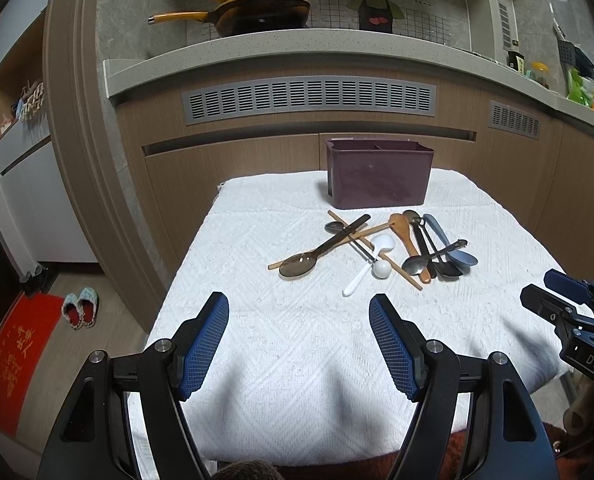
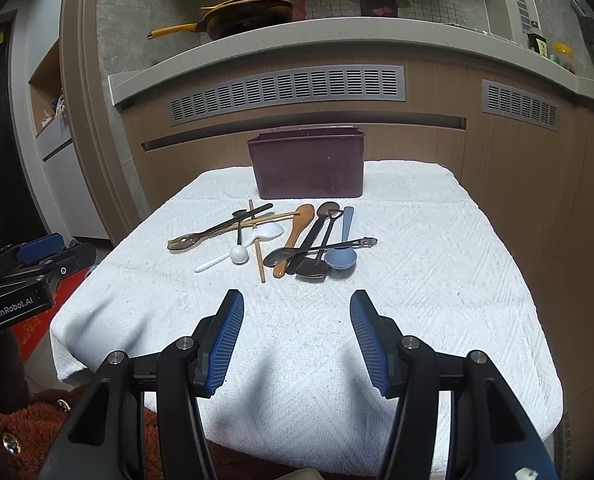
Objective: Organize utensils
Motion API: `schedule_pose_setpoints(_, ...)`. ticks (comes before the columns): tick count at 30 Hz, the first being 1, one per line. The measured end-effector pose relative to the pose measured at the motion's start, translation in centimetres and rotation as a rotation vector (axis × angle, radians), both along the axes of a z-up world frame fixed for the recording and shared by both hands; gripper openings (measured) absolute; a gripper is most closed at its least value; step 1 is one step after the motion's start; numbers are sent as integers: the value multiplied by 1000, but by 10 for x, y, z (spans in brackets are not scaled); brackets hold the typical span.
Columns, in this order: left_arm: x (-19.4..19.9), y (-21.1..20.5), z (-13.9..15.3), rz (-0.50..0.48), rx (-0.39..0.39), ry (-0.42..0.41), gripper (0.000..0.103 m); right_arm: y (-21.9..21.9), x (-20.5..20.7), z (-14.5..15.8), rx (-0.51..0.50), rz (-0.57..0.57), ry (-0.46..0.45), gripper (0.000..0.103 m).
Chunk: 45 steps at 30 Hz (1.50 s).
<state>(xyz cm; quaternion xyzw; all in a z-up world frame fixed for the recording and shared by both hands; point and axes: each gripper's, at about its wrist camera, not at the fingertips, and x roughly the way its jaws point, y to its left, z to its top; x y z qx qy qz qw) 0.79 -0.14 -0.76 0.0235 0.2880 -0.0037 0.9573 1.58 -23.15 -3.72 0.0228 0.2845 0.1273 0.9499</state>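
Observation:
A pile of utensils lies on the white cloth: a translucent brown spoon (image 1: 299, 264) (image 2: 185, 242), wooden chopsticks (image 1: 401, 268) (image 2: 259, 260), white spoons (image 1: 371, 264) (image 2: 239, 254), a wooden spoon (image 1: 407, 236) (image 2: 297, 232), a metal spoon (image 1: 415, 265) (image 2: 281, 256), black utensils (image 1: 445, 266) and a blue spoon (image 1: 457, 252) (image 2: 340, 258). A dark purple divided holder (image 1: 379, 174) (image 2: 309, 164) stands behind them. My left gripper (image 1: 299, 310) is open and empty, near the front. My right gripper (image 2: 297, 306) is open and empty, also short of the pile; it shows in the left wrist view (image 1: 557, 300).
The white cloth (image 1: 289, 340) covers a small table in front of wooden kitchen cabinets. A counter (image 1: 297, 44) above holds a yellow-handled pan (image 1: 257, 12). Slippers (image 1: 81, 308) and a red mat (image 1: 17, 356) lie on the floor at left.

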Motion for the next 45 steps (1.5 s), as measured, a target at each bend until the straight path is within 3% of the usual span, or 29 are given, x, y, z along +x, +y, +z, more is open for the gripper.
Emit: schedule_pose_setpoints(45, 0, -1, 0, -12, -1, 5, 73, -1, 0, -1, 2, 4, 5, 54)
